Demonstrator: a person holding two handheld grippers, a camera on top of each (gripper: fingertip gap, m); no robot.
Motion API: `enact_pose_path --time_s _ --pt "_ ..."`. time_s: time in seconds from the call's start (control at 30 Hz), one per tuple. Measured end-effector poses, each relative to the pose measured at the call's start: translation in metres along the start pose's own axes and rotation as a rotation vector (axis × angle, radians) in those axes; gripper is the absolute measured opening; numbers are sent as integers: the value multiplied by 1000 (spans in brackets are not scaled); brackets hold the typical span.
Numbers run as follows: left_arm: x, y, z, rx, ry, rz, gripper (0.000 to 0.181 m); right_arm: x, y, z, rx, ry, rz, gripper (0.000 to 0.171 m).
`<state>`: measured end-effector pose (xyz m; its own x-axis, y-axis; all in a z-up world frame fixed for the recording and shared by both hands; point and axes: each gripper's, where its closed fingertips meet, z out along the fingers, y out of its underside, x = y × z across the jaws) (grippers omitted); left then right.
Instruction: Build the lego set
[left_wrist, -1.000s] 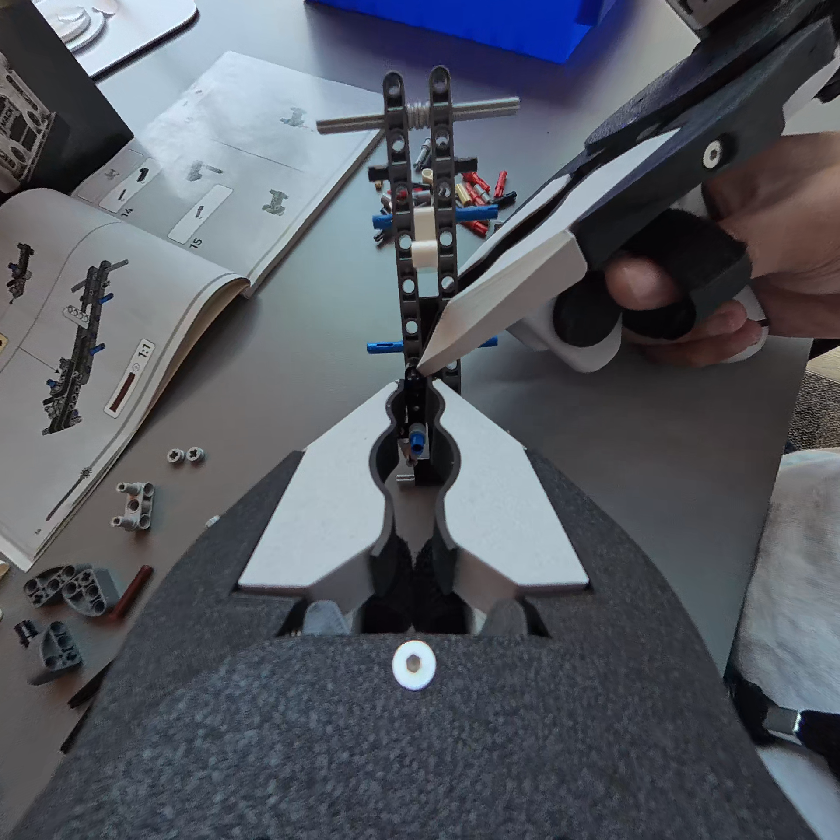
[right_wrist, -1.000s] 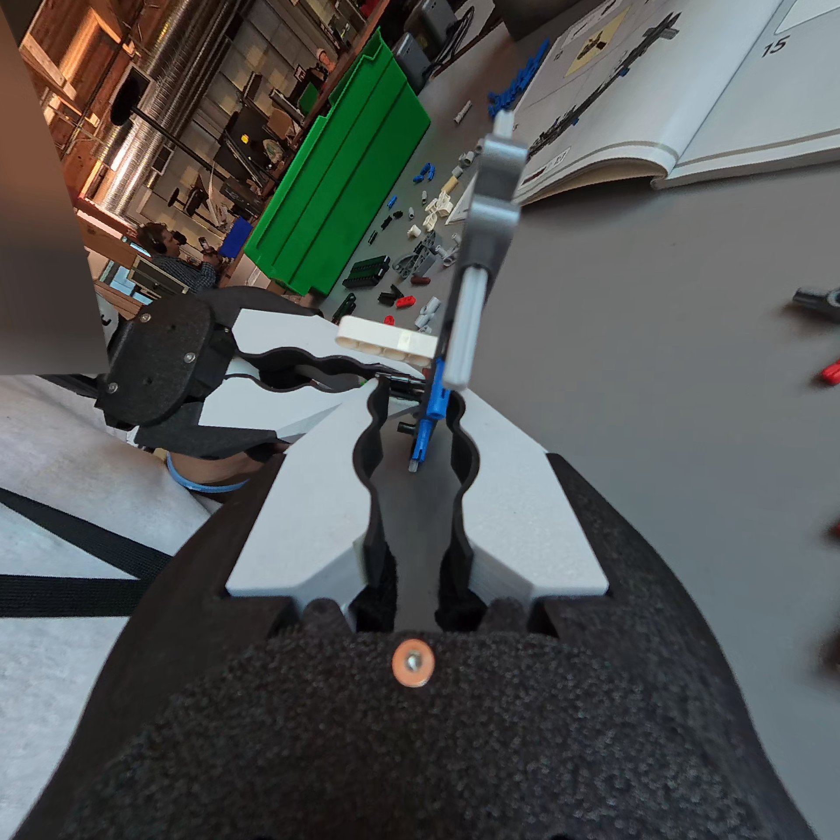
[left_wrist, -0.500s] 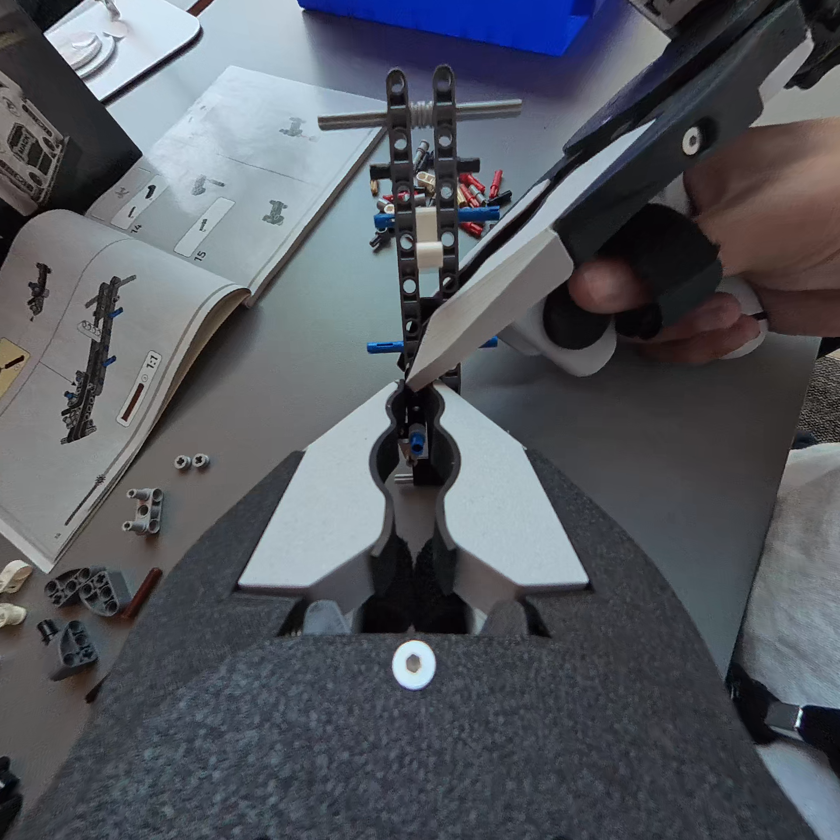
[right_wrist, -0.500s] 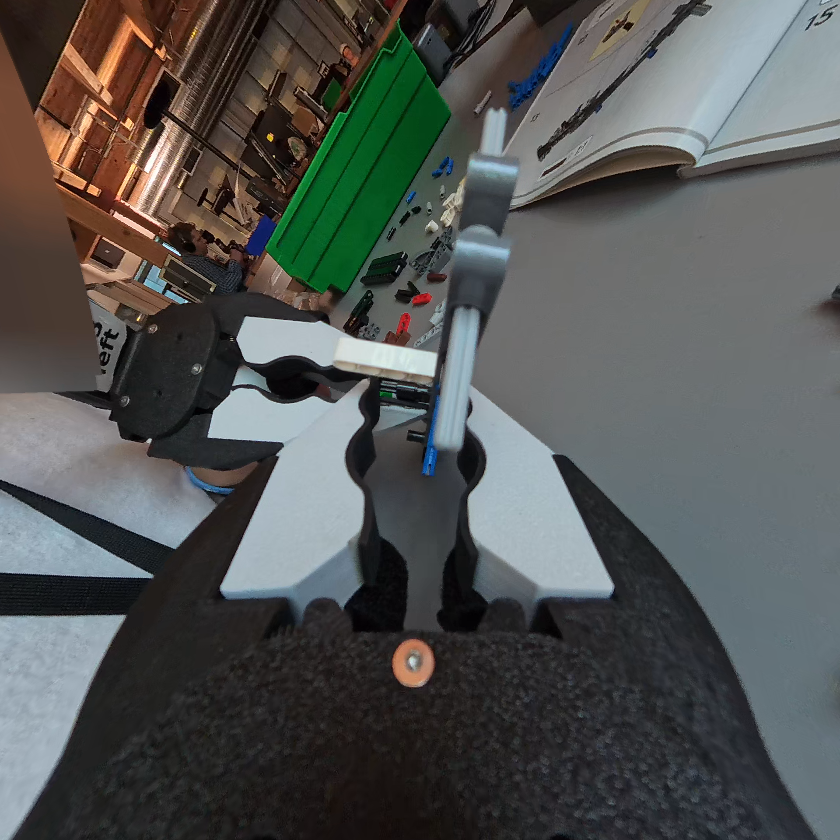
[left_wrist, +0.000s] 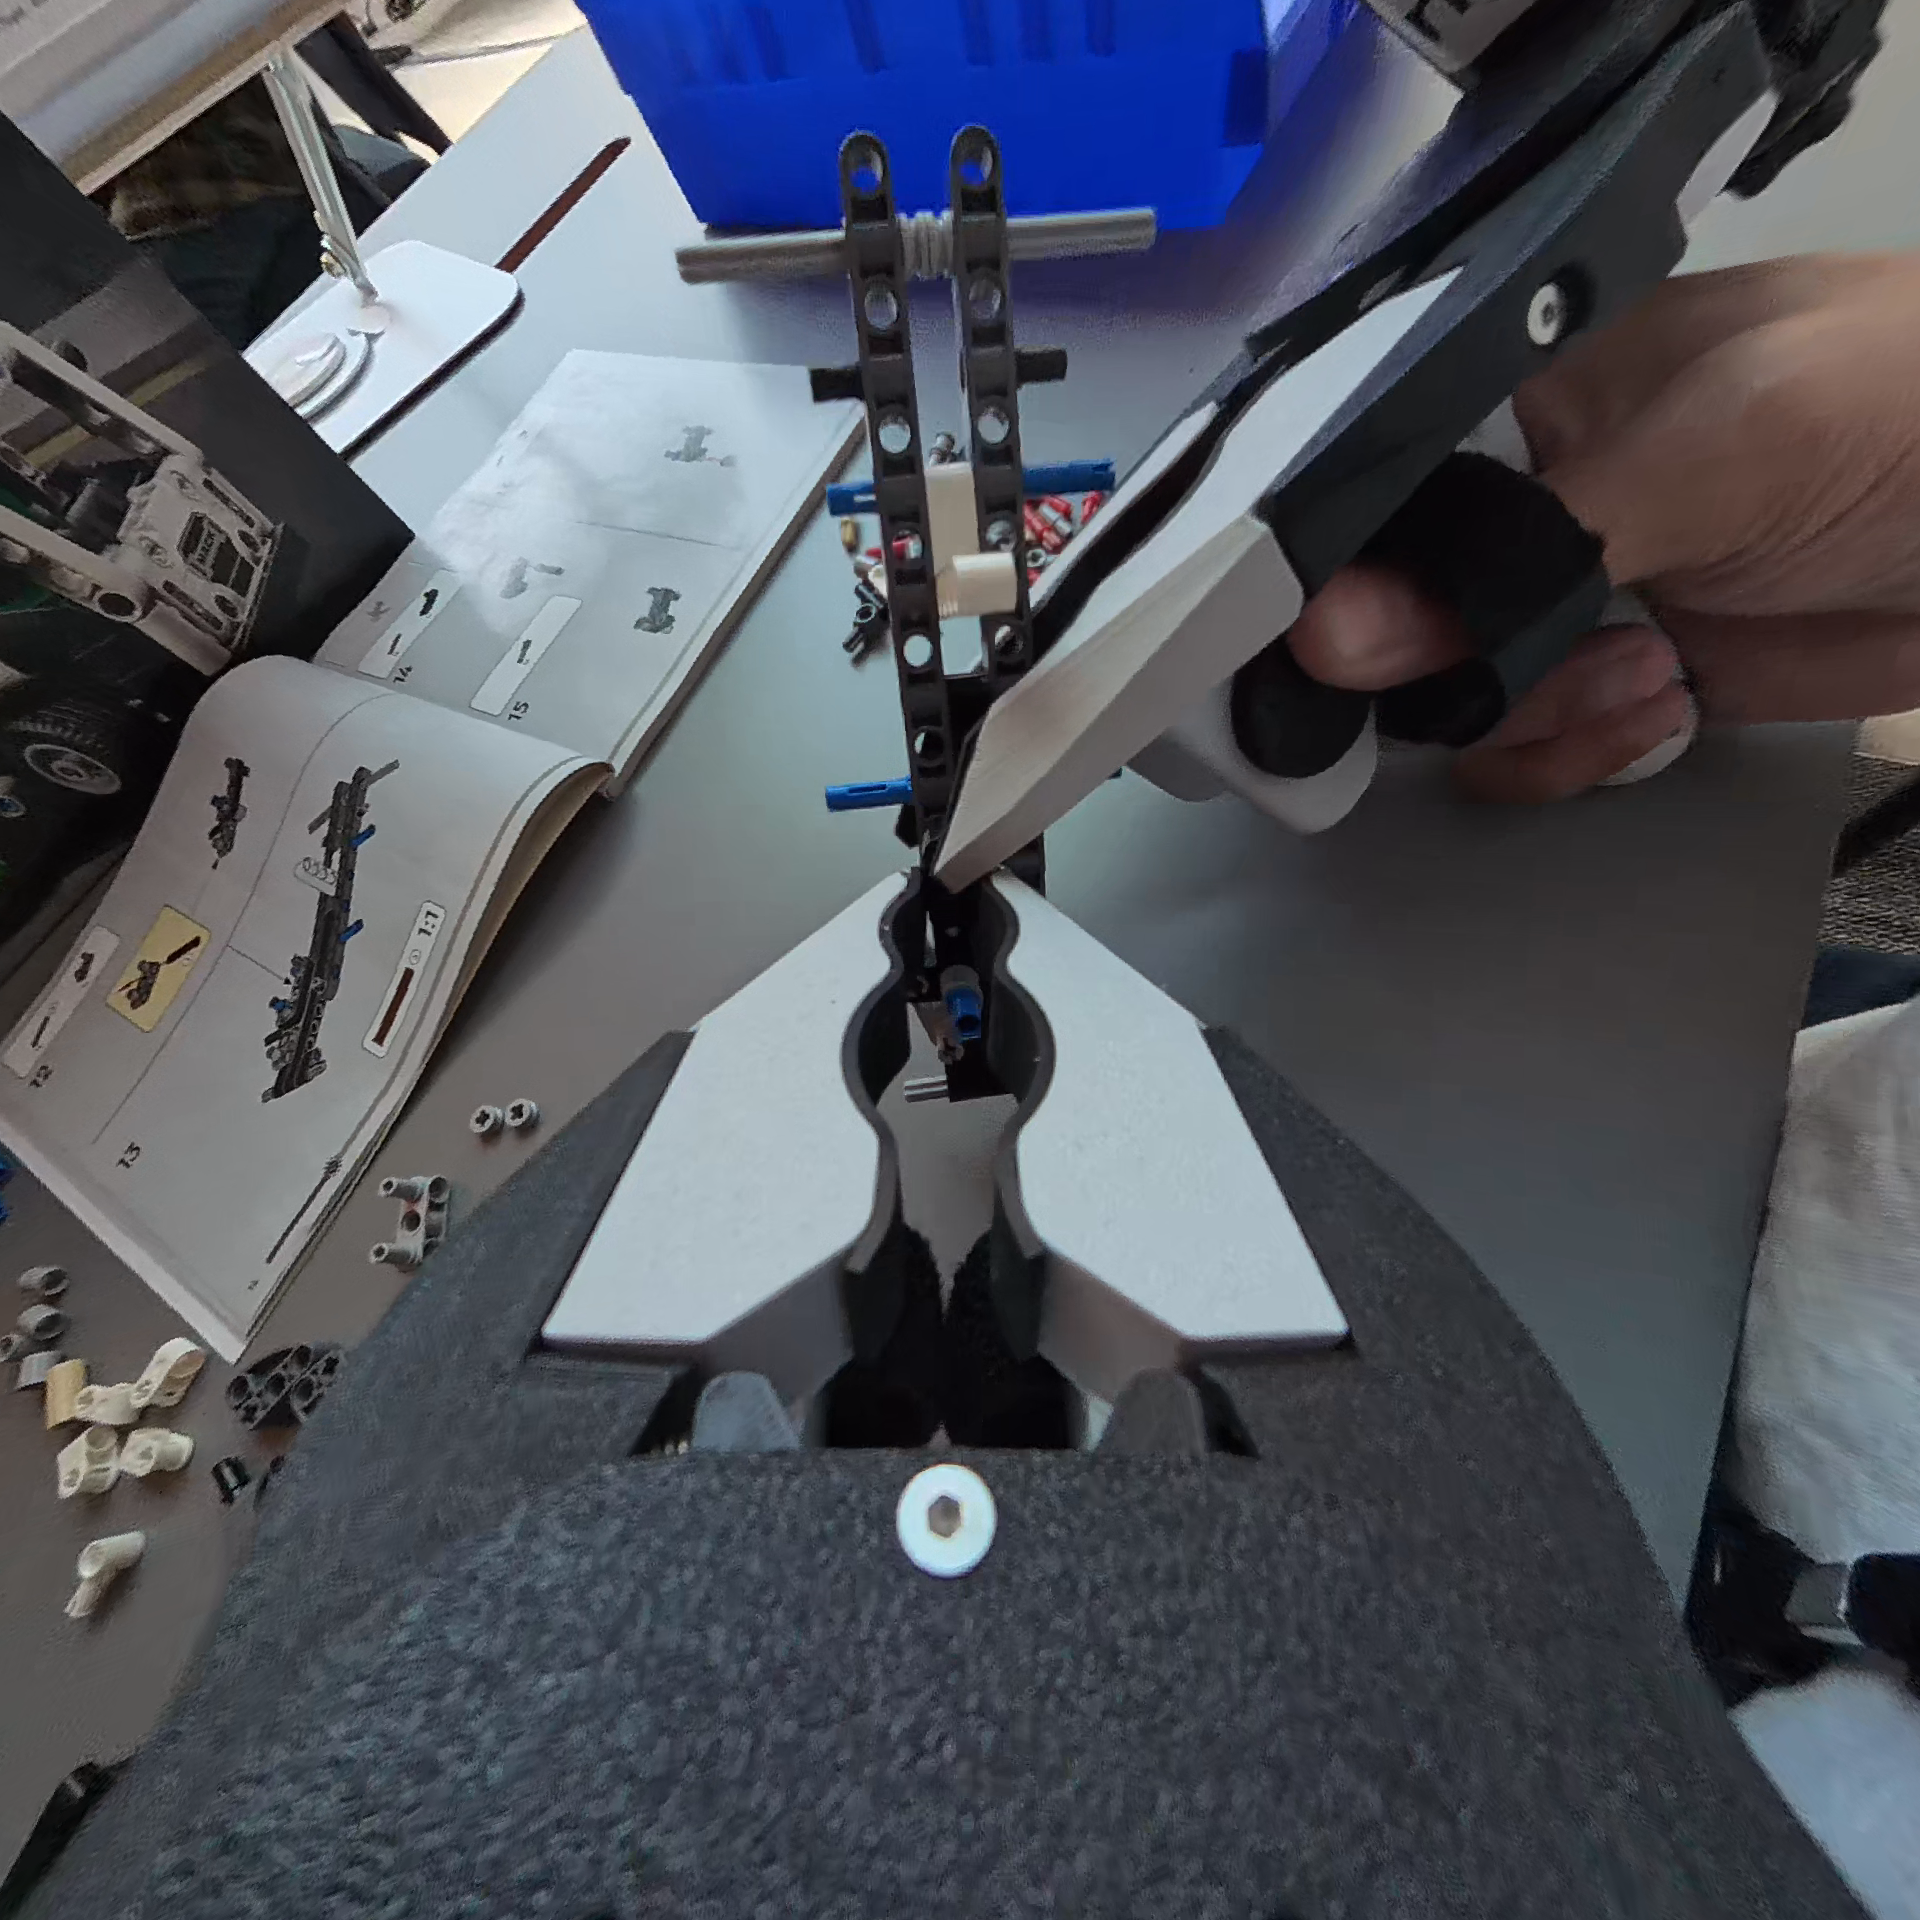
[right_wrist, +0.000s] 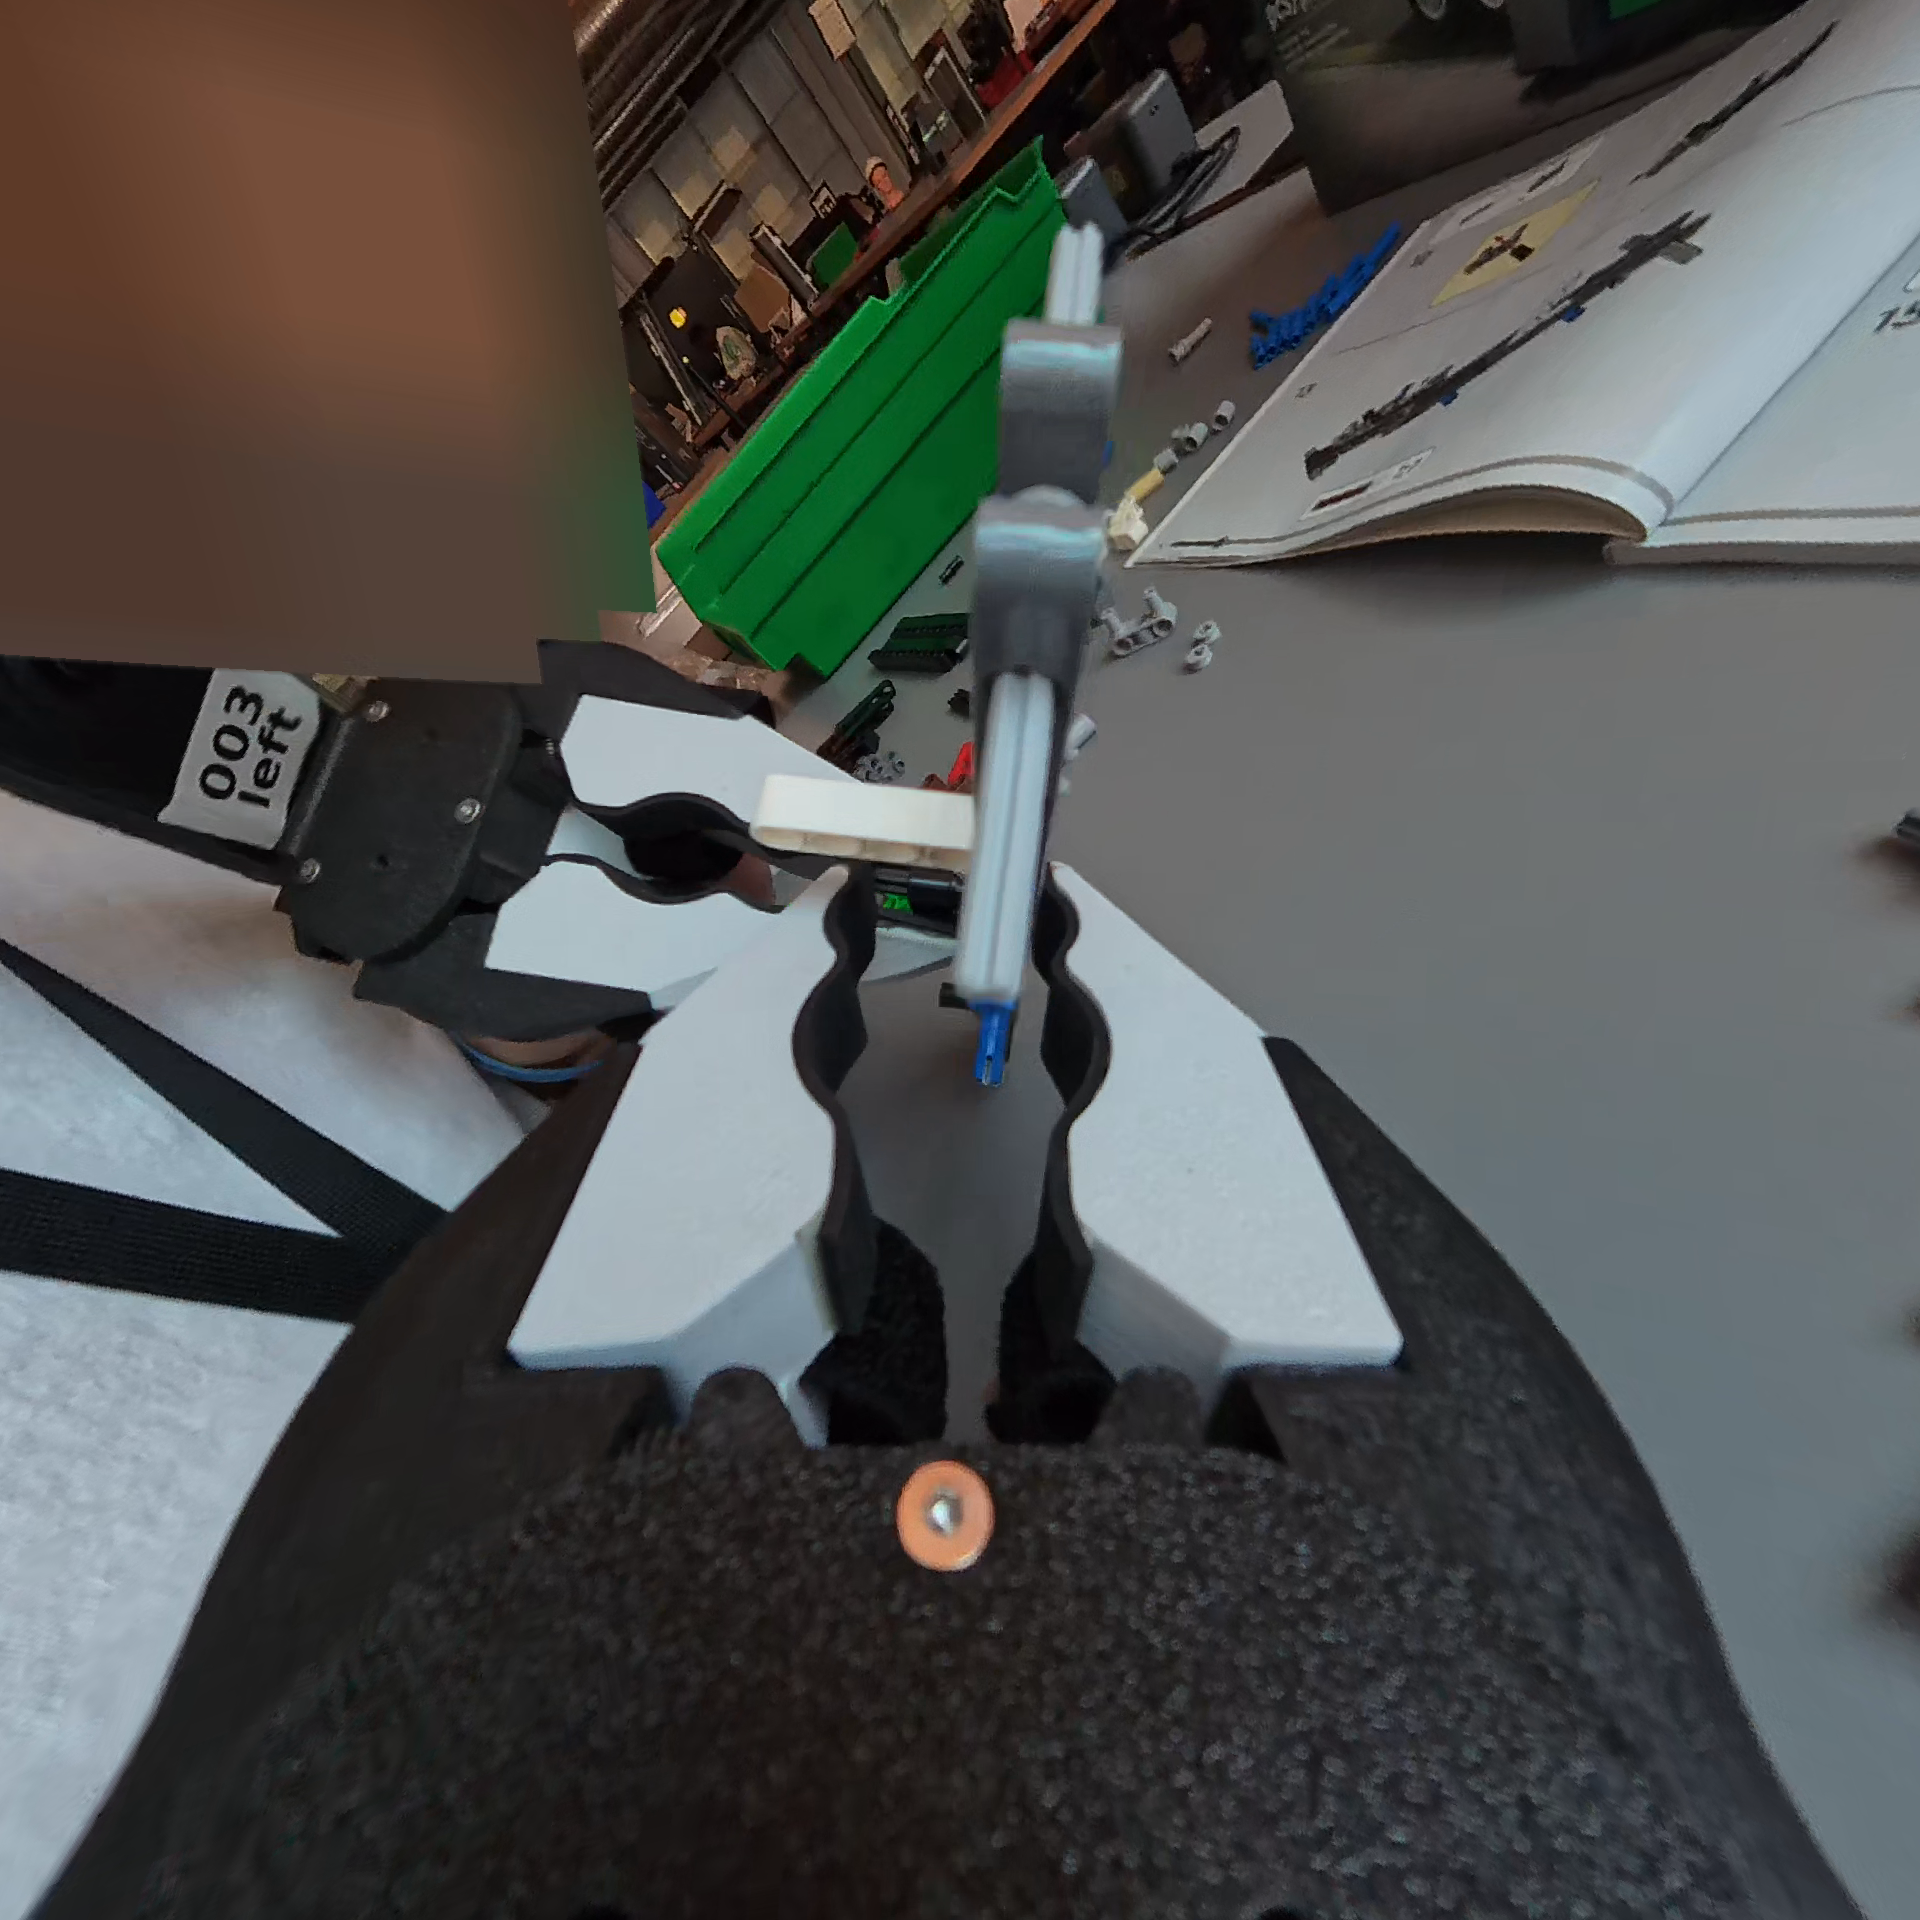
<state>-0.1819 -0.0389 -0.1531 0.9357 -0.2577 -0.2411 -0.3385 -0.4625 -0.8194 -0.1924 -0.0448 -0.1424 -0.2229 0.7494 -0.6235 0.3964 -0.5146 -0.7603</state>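
Note:
My left gripper (left_wrist: 951, 906) is shut on the lower end of a lego assembly (left_wrist: 925, 436): two dark grey beams held upright above the table, with a grey axle (left_wrist: 1081, 231) across the top, a white connector (left_wrist: 961, 540) and blue pins. My right gripper (left_wrist: 961, 854) comes in from the right, tip against the assembly just above my left fingertips. In the right wrist view the assembly (right_wrist: 1044, 582) is edge-on. My right gripper (right_wrist: 951, 896) has its jaws apart around a blue pin (right_wrist: 992, 1039). The left gripper (right_wrist: 769, 862) shows at the left.
An open instruction booklet (left_wrist: 343, 935) lies at the left, with loose white and grey pieces (left_wrist: 114, 1403) in front of it. A blue bin (left_wrist: 935, 104) stands behind, red pins (left_wrist: 1060, 514) near it. A green bin (right_wrist: 862, 468) stands farther off. A hand (left_wrist: 1714, 499) holds the right gripper. Only a small space, under 4 cm, lies between the two pairs of fingers.
The left gripper has tilted back with the assembly, so the blue bin now shows behind it. The right gripper has stayed at the assembly's base and turned more upright.

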Motion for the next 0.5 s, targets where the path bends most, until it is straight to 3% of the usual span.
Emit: enact_pose_path --time_s 0.3,0.5 --pt "2 -12 -26 102 352 -184 29 -14 3 -13 -66 -106 -193 28" --pt "16 -8 -31 29 608 -111 35 -27 4 -13 -77 -190 -274 28"
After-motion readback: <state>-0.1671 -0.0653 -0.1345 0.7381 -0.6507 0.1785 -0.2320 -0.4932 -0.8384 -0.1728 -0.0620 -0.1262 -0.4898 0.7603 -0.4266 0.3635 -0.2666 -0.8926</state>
